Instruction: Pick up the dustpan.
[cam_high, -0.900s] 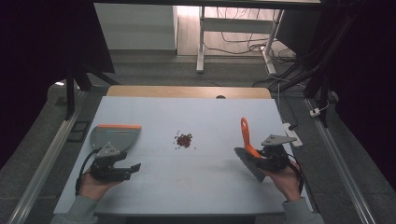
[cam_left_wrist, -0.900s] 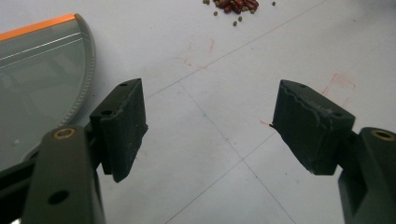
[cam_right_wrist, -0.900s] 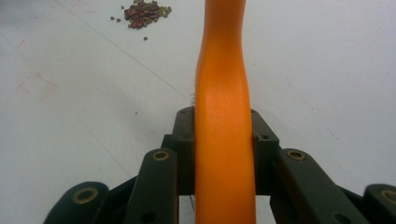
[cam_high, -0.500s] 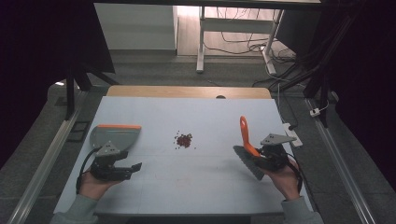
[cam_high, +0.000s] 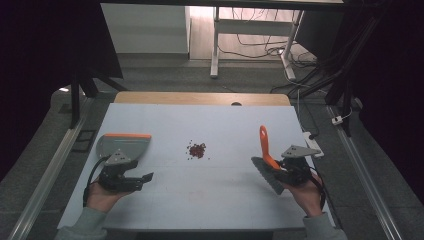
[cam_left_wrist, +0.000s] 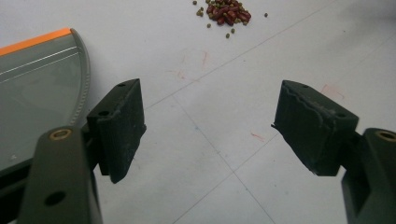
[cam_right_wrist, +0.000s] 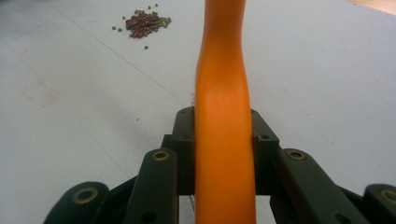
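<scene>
My table (cam_high: 220, 200) is a pale blue-white sheet laid over a wooden board, whose bare strip shows along the far edge, and faint red scuffs and thin ruled lines mark the sheet in my left gripper view. Beyond the table lies a grey floor with metal rails on both sides, a white frame leg and tangled cables at the back, and dark surroundings to left and right. A small heap of dark red and green beans (cam_high: 196, 150) sits near the middle of the table, well apart from both my hands. My right hand-held gripper (cam_high: 280, 167) is at the right side of the table, its jaws pressed onto the orange plastic handle of a hand brush (cam_right_wrist: 222, 140); the handle rises between the pads and points away from me, and the brush's dark bristle head (cam_high: 266, 175) hangs toward the table just left of that hand. The beans lie ahead and to the left of this brush. My left hand-held gripper (cam_left_wrist: 208, 126) has its jaws spread wide with nothing between them, low over the table. A grey plastic dustpan with an orange front edge (cam_high: 125, 145) lies flat just beyond it, near but not touching.
</scene>
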